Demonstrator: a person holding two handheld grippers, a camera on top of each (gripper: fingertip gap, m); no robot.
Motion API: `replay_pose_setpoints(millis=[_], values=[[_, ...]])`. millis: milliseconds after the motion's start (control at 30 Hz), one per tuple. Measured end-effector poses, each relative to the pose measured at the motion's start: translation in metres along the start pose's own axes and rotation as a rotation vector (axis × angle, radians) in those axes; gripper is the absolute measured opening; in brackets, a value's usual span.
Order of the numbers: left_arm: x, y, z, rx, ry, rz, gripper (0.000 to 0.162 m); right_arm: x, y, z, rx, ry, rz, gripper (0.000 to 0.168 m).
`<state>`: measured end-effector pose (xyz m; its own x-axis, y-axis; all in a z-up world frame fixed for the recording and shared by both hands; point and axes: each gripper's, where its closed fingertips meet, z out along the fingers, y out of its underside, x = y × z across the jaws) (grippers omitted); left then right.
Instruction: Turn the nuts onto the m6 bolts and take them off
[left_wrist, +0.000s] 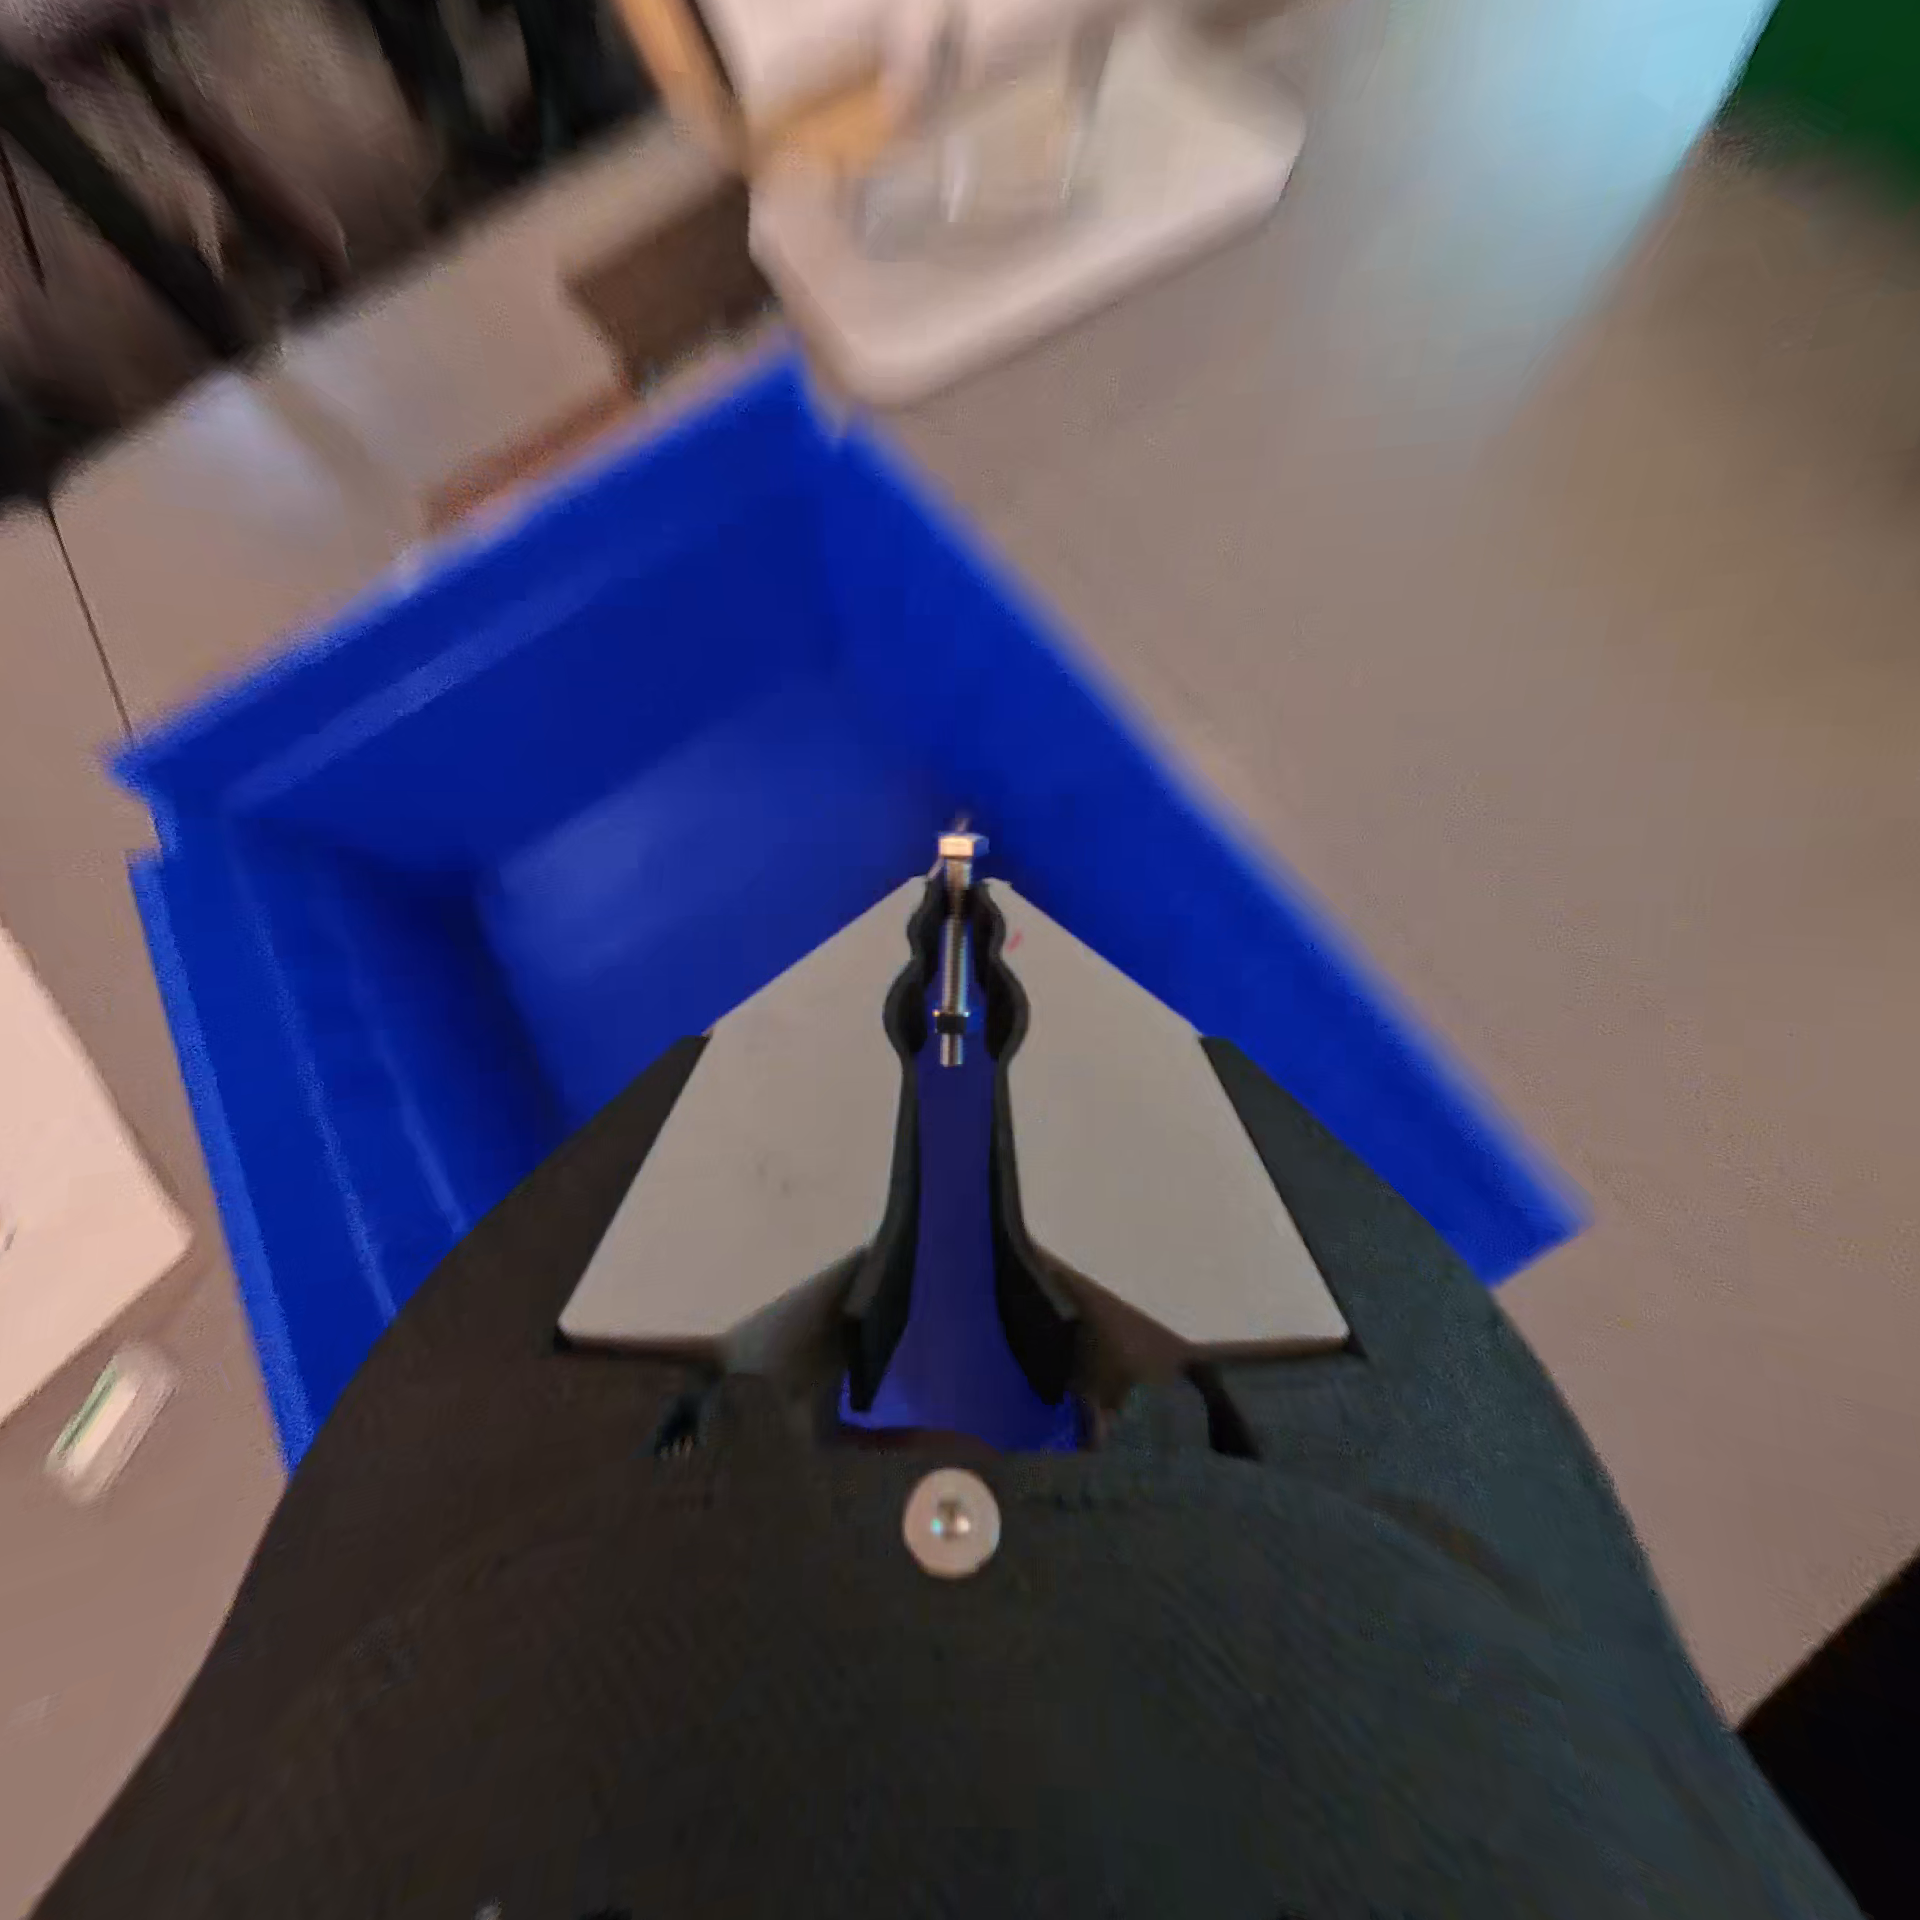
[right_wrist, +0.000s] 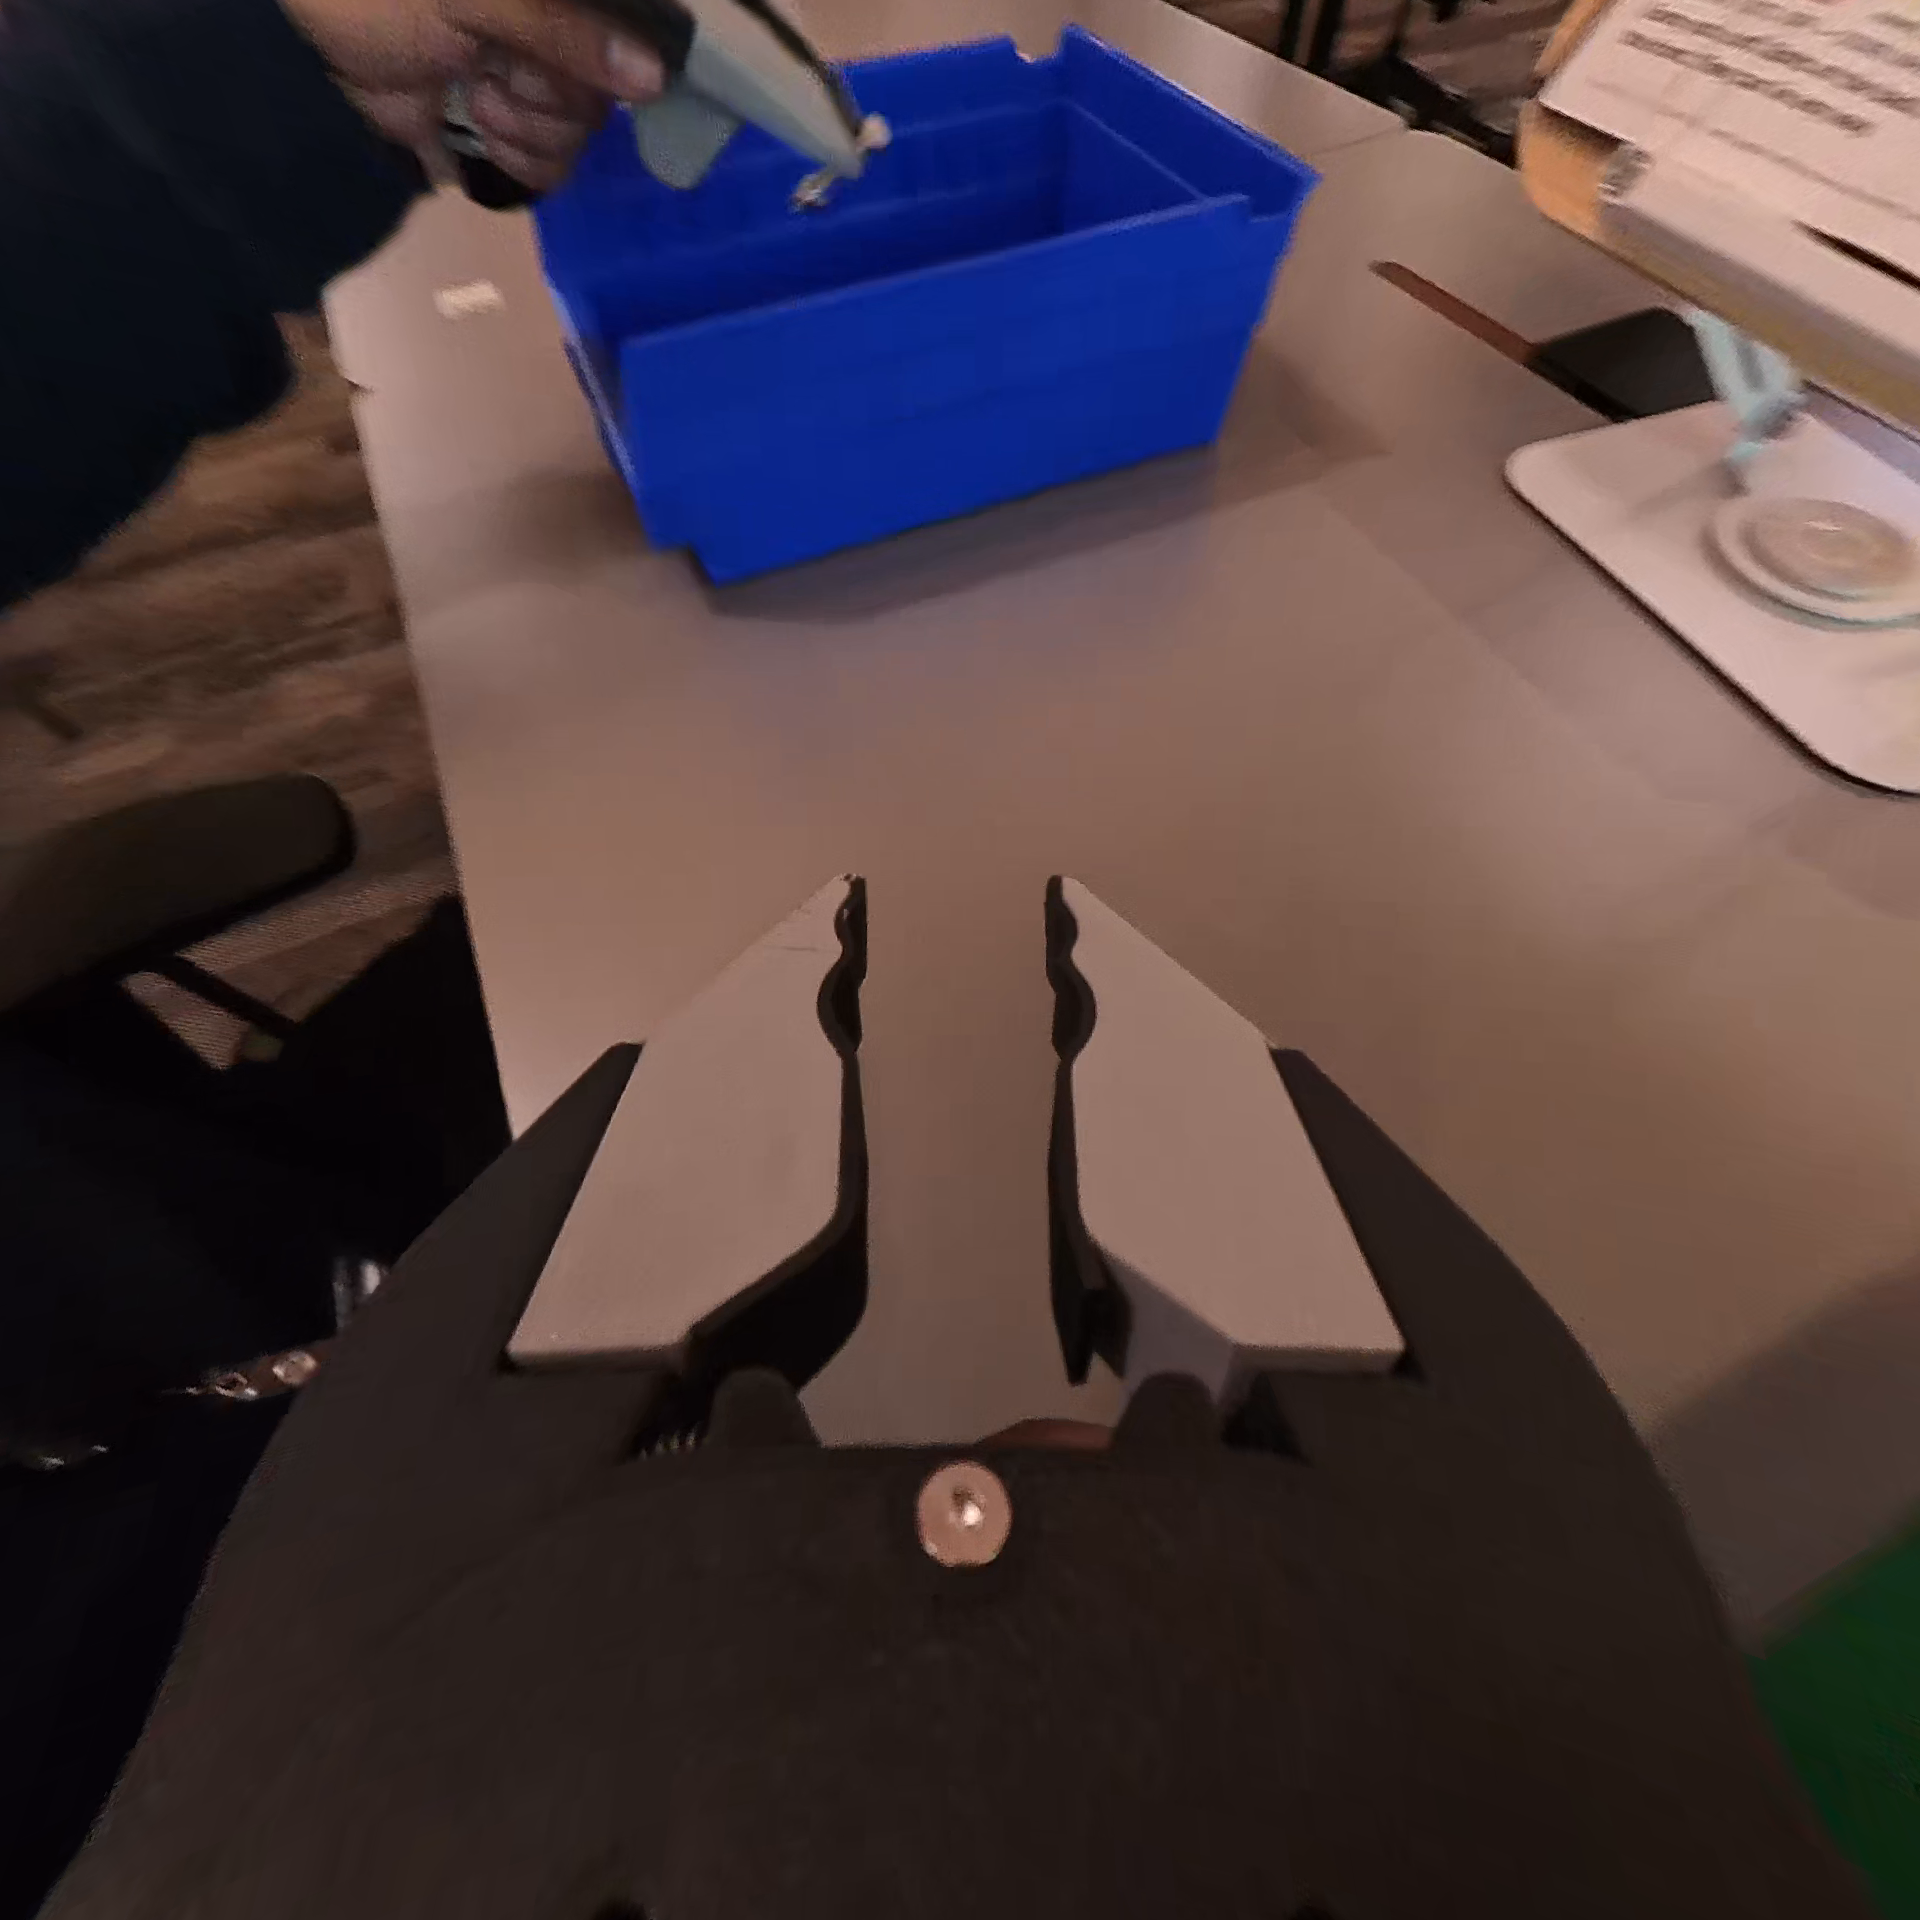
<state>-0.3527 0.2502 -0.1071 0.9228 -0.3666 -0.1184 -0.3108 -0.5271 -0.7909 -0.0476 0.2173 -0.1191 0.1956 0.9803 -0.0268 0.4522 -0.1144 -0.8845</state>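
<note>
A: Start with the big things. What carries it all?

B: A grey bench (right_wrist: 1039, 675). On it stands a blue bin (right_wrist: 914, 416) with an inner divider, and off to the right a white tray (right_wrist: 1621, 582) holding a clear round dish (right_wrist: 1823, 551). A cardboard box (right_wrist: 1745, 187) overhangs that corner.

A: And the claws?

B: The left claw (left_wrist: 954, 894) hangs over the open bin, pressed together on a bolt (left_wrist: 952, 951). The bolt lies along the line of the fingers, its head poking out past the tips and its threaded end pointing back toward the camera. A small dark nut (left_wrist: 950, 1023) sits near that threaded end.

A: Why hold it over the bin?

B: My guess is that anything dropped lands inside rather than rolling off the bench. From the right wrist view you can see the person's hand (right_wrist: 520, 94) gripping that claw above the bin's far side, with the bolt showing as a small glint at its tip.

A: The right claw?

B: The right claw (right_wrist: 954, 914) is spread, with nothing between its fingers, low over bare bench and well apart from the bin.

A: So what step is this?

B: Likely the nut is about to be worked. With the shank clamped along the fingers, the nut end stays exposed for the right claw to reach. Whether the nut goes on further or comes off, I cannot tell.
</note>
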Motion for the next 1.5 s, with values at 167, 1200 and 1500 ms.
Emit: replay_pose_setpoints(millis=[167,1200,1500], values=[[0.113,-0.096,-0.035,0.421,0.313,-0.027,0.003,-0.023,-0.047,0.037,0.185,-0.184,0.065,0.034],[0.265,-0.032,0.052,0.207,0.650,0.157,0.022,-0.004,0.040,0.062,-0.205,-0.171,-0.133,0.007],[0.271,-0.010,0.072,0.028,0.631,0.411,0.011,-0.013,0.051,0.059,-0.275,-0.199,-0.205,0.007]])
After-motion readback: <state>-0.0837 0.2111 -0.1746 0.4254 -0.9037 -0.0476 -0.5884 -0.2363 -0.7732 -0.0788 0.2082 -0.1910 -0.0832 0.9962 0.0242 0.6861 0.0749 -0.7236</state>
